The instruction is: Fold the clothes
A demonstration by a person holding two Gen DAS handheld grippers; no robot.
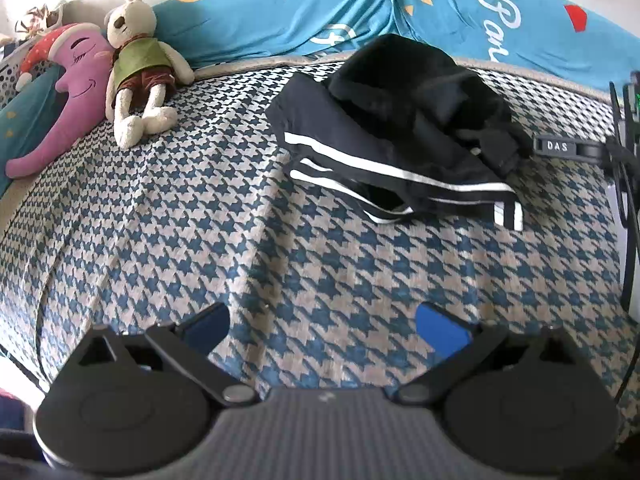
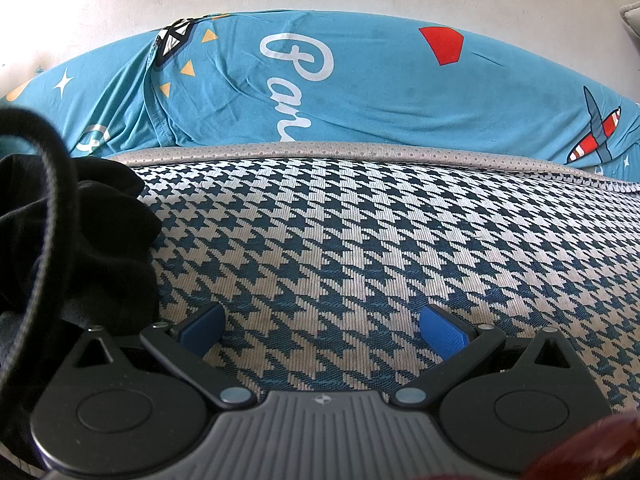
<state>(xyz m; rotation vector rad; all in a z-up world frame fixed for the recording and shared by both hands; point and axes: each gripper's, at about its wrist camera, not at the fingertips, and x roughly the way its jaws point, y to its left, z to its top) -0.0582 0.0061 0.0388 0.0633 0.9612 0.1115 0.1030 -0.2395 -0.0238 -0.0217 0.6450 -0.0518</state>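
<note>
So the black clothes (image 1: 396, 128) sit in a lumpy heap on the houndstooth bed (image 1: 200, 220), a pair of white-striped track pants at the bottom with a plain black piece bunched on top. From the left gripper (image 1: 322, 326) the pile lies well ahead and off to the right, long axis running left to right and dipping toward the near right, stripes following that line. The right gripper (image 2: 322, 326) is way closer, black fabric (image 2: 80, 240) just beside its left finger, though whether they touch I can't tell. Both grippers are spread wide apart with nothing between the blue pads, just bedcover under them. Honestly the heap looks half-folded at best, could be mid-job or a sloppy finish, can't call it. Plush rabbit (image 1: 138, 60) and purple moon cushion (image 1: 68, 92) sit far left, well apart from everything
</note>
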